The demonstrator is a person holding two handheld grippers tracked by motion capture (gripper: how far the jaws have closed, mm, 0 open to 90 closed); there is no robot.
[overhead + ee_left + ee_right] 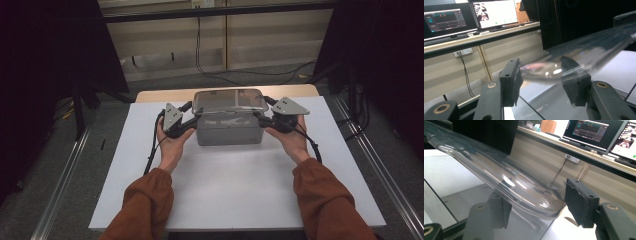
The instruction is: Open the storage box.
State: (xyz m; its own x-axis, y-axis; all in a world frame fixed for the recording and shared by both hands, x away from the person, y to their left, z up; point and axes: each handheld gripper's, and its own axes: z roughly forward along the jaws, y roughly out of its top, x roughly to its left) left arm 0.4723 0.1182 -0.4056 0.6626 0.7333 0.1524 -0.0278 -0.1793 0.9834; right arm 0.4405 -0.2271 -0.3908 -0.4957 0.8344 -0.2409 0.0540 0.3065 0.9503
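Observation:
A grey translucent box (230,131) stands at the far middle of the white table (240,195), and a clear plastic lid (230,100) sits just over its top. My left gripper (192,114) is at the lid's left end. The lid's rounded rim (549,75) lies between its pads (512,80), which press on it. My right gripper (262,111) is at the lid's right end. There the rim (541,207) runs between the two pads, with the outer pad (579,202) against its edge. A hand holds each gripper beside the box.
Black curtains (55,45) close in both sides. Cables (200,60) run along the floor by the wall behind the table. Metal rails (65,185) flank the table. A desk with lit monitors (494,12) stands farther back. The table's near half is bare.

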